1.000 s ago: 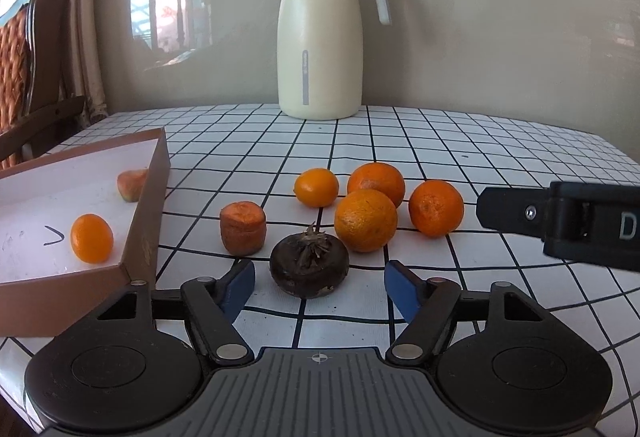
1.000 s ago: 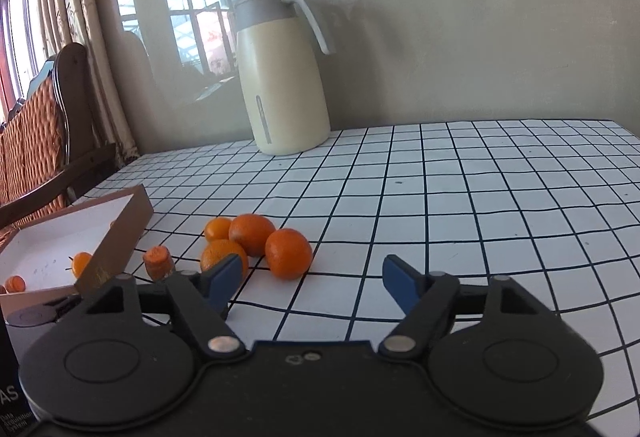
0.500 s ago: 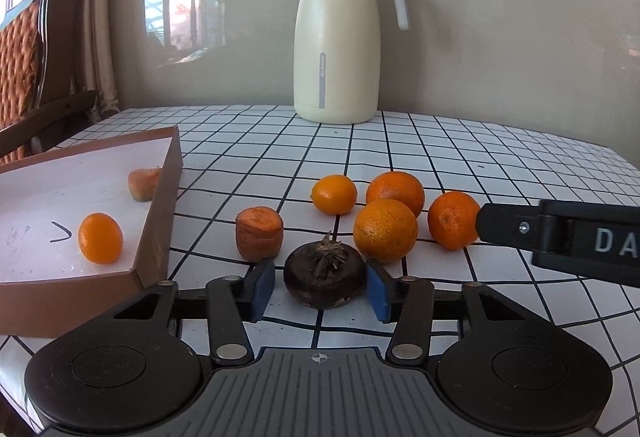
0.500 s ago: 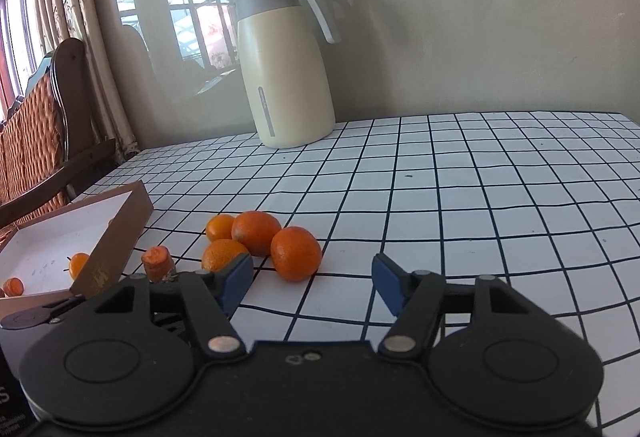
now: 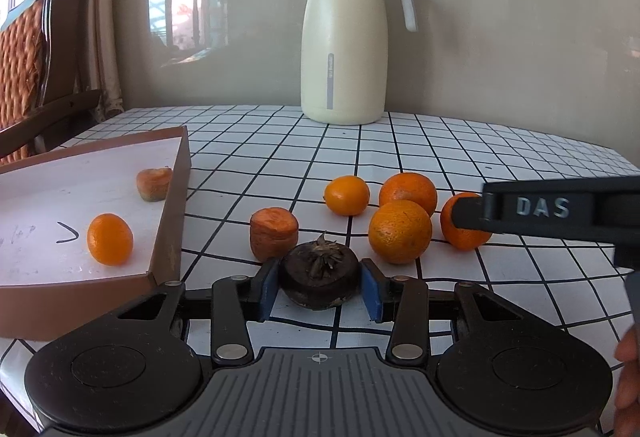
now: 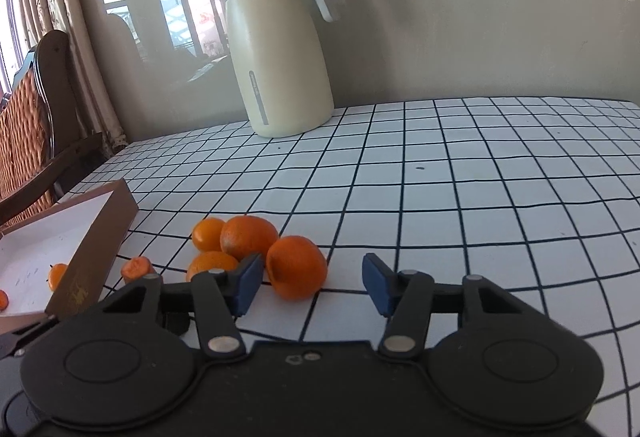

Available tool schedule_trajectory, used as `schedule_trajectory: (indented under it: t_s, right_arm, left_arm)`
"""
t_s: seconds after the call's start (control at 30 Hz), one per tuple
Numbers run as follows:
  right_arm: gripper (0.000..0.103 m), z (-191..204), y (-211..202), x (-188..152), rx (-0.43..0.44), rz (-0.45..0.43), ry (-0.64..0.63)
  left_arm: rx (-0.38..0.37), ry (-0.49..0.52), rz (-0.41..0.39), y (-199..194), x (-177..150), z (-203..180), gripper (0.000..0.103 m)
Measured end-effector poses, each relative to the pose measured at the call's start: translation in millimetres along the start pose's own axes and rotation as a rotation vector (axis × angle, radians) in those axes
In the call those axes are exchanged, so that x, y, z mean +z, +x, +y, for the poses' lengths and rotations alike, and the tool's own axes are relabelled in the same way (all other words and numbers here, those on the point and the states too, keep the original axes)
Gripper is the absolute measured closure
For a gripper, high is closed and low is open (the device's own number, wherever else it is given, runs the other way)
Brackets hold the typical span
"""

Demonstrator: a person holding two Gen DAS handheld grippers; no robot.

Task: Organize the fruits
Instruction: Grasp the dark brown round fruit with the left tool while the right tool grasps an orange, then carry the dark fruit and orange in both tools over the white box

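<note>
Blue pads of the left gripper (image 5: 320, 287) clamp the dark fruit (image 5: 319, 280) at 12 o'clock, on the table.
Box (image 5: 170, 221) lies at 10 o'clock; right gripper (image 6: 312, 287) is closing, orange (image 6: 296, 267) between its jaws, untouched.

Couldn't see the underside of the dark fruit (image 5: 319, 279), tucked behind the left gripper (image 5: 319, 287) body. Couldn't read the scribbles on the box (image 5: 168, 221) floor either, too faint. Rightmost orange (image 5: 460, 233) partly blocked by the right gripper (image 6: 312, 283) arm in the left wrist view. Only caught a sliver of a hand (image 5: 628, 377), chopped off at the right edge. Chair (image 5: 36, 77) cropped on the left too.
</note>
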State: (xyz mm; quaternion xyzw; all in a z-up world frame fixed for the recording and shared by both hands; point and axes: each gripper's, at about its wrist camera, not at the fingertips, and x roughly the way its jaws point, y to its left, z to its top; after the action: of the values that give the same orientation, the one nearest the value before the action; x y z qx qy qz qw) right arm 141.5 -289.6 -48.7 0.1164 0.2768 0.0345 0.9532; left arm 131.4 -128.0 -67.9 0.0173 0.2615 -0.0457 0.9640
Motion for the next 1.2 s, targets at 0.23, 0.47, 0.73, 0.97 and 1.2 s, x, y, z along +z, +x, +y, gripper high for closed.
schedule_trajectory:
  t_s: [0.23,0.47,0.73,0.97,1.2]
  right_arm:
    - [0.065,3,13,-1,0.004,0.029,0.004]
    - [0.075,6,16,1,0.007,0.028,-0.003]
    - [0.076,5,5,-4,0.005,0.026,-0.021]
    - [0.076,-3,-11,-10,0.004,0.018,-0.031]
    - [0.076,-13,-24,-14,-0.007,0.018,-0.024]
  left_arm:
    - [-0.007,0.006,0.005,0,1,2,0.059]
    - [-0.005,0.005,0.006,1,2,2,0.059]
    - [-0.007,0.002,0.005,1,1,2,0.059]
    - [-0.008,-0.011,0.003,-1,1,3,0.060]
    - [-0.017,0.005,0.000,-7,-1,0,0.060]
